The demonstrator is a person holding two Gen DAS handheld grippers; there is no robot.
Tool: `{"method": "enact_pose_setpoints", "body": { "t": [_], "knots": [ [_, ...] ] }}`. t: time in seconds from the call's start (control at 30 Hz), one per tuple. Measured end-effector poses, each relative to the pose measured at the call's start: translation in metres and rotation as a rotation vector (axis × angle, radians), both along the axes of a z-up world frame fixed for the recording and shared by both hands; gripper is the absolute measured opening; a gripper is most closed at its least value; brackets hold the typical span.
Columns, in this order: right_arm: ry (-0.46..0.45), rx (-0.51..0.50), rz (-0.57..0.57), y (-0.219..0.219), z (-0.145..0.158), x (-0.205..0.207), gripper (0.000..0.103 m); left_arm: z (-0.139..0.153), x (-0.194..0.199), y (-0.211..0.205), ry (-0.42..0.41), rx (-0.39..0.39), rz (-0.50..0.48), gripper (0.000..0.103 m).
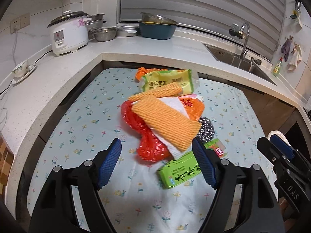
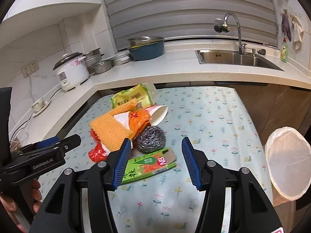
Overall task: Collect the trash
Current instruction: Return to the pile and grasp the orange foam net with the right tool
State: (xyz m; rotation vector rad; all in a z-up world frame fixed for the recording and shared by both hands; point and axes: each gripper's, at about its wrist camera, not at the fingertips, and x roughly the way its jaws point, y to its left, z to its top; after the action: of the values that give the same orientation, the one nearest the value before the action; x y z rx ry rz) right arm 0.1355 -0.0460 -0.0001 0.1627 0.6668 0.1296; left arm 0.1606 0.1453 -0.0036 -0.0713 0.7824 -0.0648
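Though both tools gape empty, green box (image 1: 179, 171) partly hidden behind left tool (image 1: 157, 162); right tool (image 2: 154, 162) blocks its end.

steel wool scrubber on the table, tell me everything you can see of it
The round, grey steel wool scrubber is a tangled ball of shiny metal wire, slightly flattened. It rests on the flower-print tablecloth at the pile's near edge. The orange plastic bag and the orange foam net lie against it; the green carton lies just in front. No gripper touches it.
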Motion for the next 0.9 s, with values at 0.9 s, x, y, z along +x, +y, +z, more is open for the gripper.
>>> {"method": "enact_pose_setpoints", "body": {
  "t": [0.9],
  "knots": [
    [0.156, -0.107, 0.154, 0.120, -0.071, 0.102, 0.049, -0.054, 0.046, 0.101, 0.105, -0.031, 0.112, 0.074]
  ]
}}
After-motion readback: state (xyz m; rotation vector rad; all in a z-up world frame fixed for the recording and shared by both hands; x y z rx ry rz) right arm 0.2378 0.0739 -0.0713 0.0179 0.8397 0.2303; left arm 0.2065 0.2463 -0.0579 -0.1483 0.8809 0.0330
